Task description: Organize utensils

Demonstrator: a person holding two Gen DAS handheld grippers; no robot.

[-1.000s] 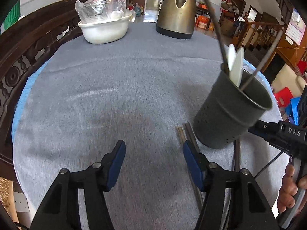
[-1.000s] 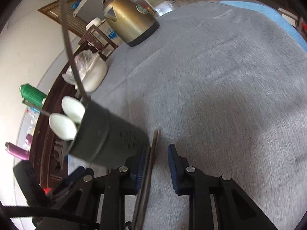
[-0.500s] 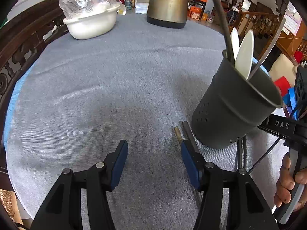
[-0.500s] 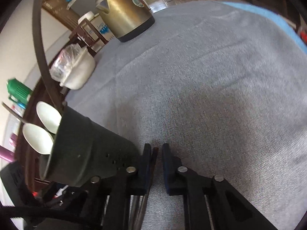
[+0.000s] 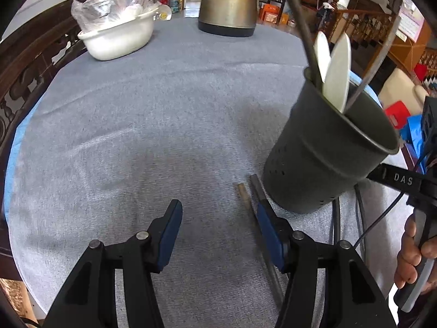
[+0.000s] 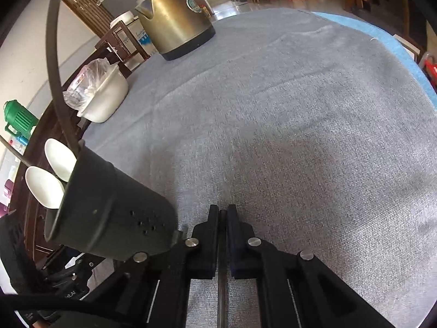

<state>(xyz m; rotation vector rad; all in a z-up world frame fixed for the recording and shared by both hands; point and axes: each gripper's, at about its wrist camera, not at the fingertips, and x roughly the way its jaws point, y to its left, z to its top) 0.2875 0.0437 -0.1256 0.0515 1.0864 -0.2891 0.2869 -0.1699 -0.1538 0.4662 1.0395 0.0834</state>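
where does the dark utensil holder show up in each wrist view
Left wrist view: the dark utensil holder is at right of centre, tilted, white spoons sticking out above its rim.
Right wrist view: the holder is at lower left, mouth toward the left edge, beside the right gripper.
Shared landmark: the brass-coloured kettle at the far end of the table.

Matt dark metal holder (image 5: 325,147), rough grey cloth (image 5: 153,125), brushed-metal kettle (image 5: 228,0).
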